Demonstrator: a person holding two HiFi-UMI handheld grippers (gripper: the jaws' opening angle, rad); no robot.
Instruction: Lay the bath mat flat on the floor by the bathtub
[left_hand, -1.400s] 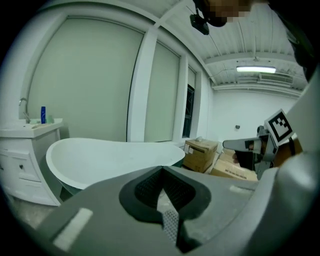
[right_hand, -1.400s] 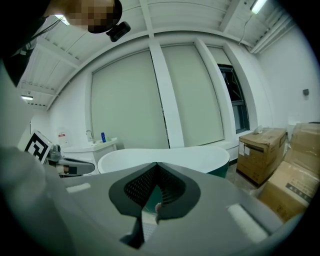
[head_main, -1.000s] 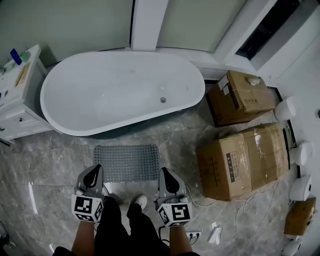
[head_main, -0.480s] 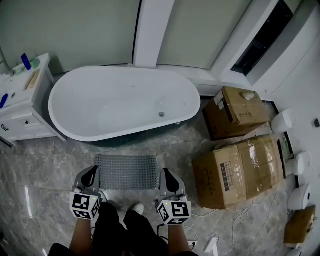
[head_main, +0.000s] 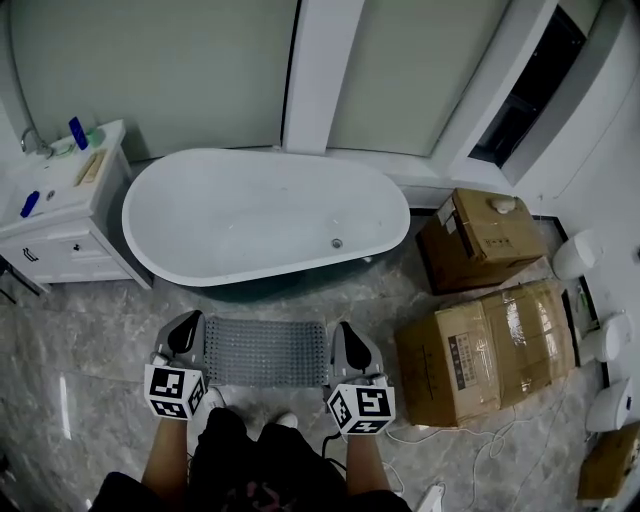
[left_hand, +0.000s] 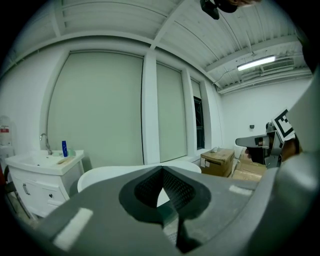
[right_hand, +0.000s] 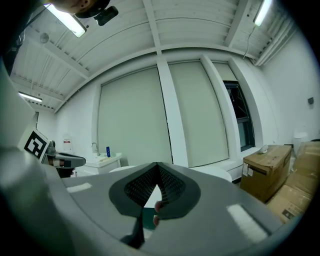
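Observation:
The grey, bumpy bath mat (head_main: 265, 352) is stretched between my two grippers, in front of the white oval bathtub (head_main: 265, 215). My left gripper (head_main: 191, 324) is shut on the mat's left edge. My right gripper (head_main: 340, 330) is shut on its right edge. In the left gripper view the jaws (left_hand: 161, 171) meet at their tips, with a strip of mat (left_hand: 169, 225) below them. The right gripper view shows the jaws (right_hand: 157, 166) closed, with teal and pinkish mat material (right_hand: 150, 216) pinched under the tips. Both gripper cameras look level toward the tub and the window wall.
A white vanity (head_main: 60, 215) with a sink and bottles stands left of the tub. Two cardboard boxes (head_main: 490, 240) (head_main: 485, 345) sit on the marble floor at the right, with white fixtures (head_main: 575, 255) beyond them. A white cable (head_main: 420, 435) lies near the big box. My legs and shoes are below the mat.
Both grippers stay shut on the mat. The head view has shifted, showing more wall and vanity; the tub sits farther from the grippers, which have drifted slightly right in the frame.

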